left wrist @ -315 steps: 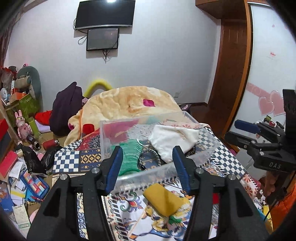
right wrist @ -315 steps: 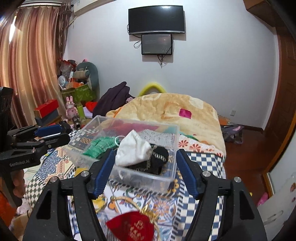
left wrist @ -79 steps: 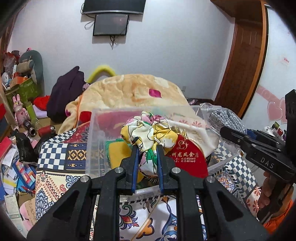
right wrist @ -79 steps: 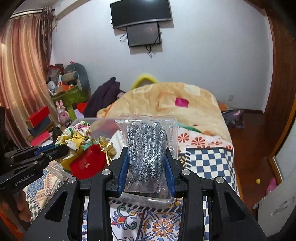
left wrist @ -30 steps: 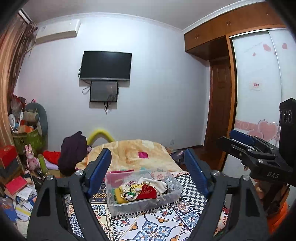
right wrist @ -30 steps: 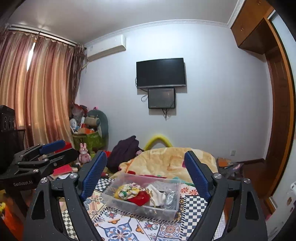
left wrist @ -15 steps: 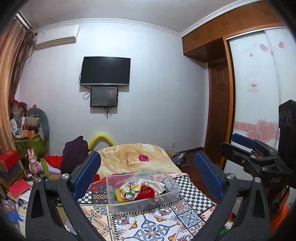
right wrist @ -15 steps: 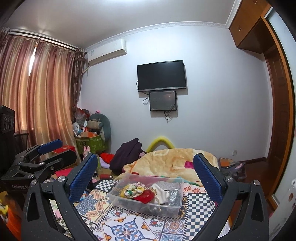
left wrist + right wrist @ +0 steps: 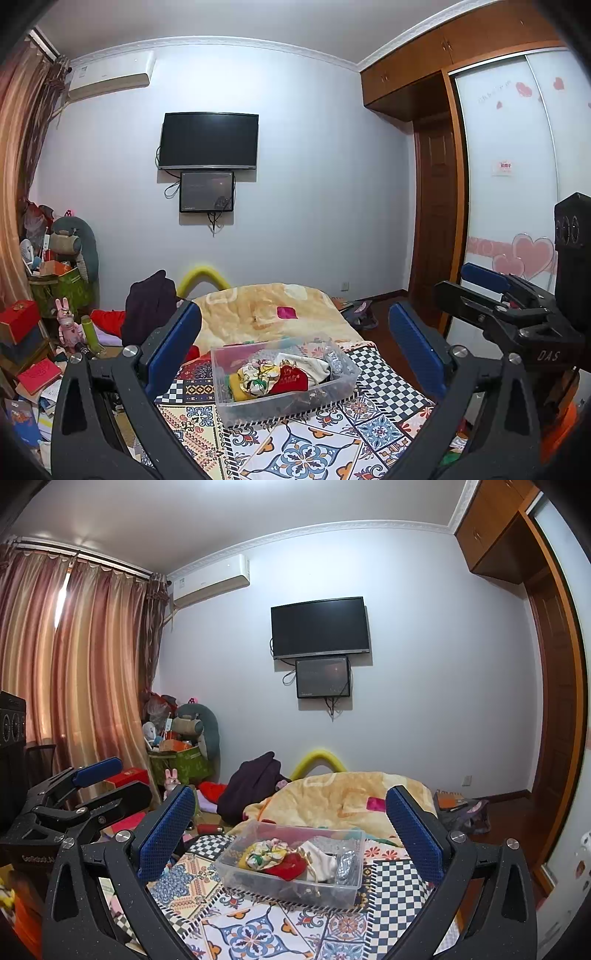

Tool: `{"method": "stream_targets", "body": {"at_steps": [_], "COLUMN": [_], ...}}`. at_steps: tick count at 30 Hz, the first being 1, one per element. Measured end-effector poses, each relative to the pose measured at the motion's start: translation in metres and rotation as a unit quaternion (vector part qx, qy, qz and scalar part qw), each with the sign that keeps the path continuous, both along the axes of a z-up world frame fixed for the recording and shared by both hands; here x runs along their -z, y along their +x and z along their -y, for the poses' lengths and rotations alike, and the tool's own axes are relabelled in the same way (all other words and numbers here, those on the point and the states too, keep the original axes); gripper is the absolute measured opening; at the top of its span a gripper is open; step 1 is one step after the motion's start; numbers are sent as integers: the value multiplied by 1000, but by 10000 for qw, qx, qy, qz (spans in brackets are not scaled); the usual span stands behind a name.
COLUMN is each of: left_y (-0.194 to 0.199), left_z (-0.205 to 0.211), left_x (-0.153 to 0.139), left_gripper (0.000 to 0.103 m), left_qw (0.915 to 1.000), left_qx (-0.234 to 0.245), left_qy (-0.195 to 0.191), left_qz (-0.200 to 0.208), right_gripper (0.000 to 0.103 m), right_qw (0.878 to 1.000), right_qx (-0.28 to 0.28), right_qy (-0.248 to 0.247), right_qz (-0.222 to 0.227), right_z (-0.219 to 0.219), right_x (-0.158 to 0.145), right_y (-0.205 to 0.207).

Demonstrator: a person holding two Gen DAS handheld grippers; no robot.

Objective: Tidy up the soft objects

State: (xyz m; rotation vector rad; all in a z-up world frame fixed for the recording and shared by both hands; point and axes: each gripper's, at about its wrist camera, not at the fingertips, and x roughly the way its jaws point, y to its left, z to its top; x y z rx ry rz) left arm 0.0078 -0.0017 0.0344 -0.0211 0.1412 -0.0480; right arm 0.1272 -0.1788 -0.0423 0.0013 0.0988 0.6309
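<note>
A clear plastic bin (image 9: 236, 404) (image 9: 258, 880) sits on a patterned bedspread. It holds several soft things: a floral cloth bundle (image 9: 258, 374) (image 9: 267, 851), a red pouch (image 9: 291, 378) (image 9: 291, 866), a white cloth (image 9: 306, 363) (image 9: 319, 856) and a bag of grey striped items (image 9: 347, 864). My left gripper (image 9: 295, 349) is wide open and empty, held well back and above the bin. My right gripper (image 9: 290, 829) is also wide open and empty, well back from the bin. Each gripper shows in the other's view, the right one (image 9: 506, 306) and the left one (image 9: 81, 797).
A yellow blanket (image 9: 258, 306) is heaped beyond the bin. A dark garment (image 9: 147, 310) and toys, boxes and books (image 9: 40, 332) crowd the left side. A wardrobe (image 9: 517, 184) and door stand on the right. A television (image 9: 319, 627) hangs on the far wall.
Both grippers let go of their items into the bin, opened wide, and pulled up and back. Over the last second they drew a little farther away.
</note>
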Motion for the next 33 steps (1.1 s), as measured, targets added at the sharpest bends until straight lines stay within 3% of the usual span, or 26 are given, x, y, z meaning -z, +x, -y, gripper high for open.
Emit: {"method": "stream_targets", "body": {"at_steps": [33], "left_y": [1], "left_z": [0], "left_x": [4], "left_gripper": [103], "left_qw": [10000], "left_qx": [21], "left_qy": [-33], "left_qz": [-17], "right_gripper": [103], "right_qw": [10000], "right_qx": [9], "right_qy": [-34], "right_qz": [-2], "right_z": [1], "right_x": [-1], "right_y": [-2]}}
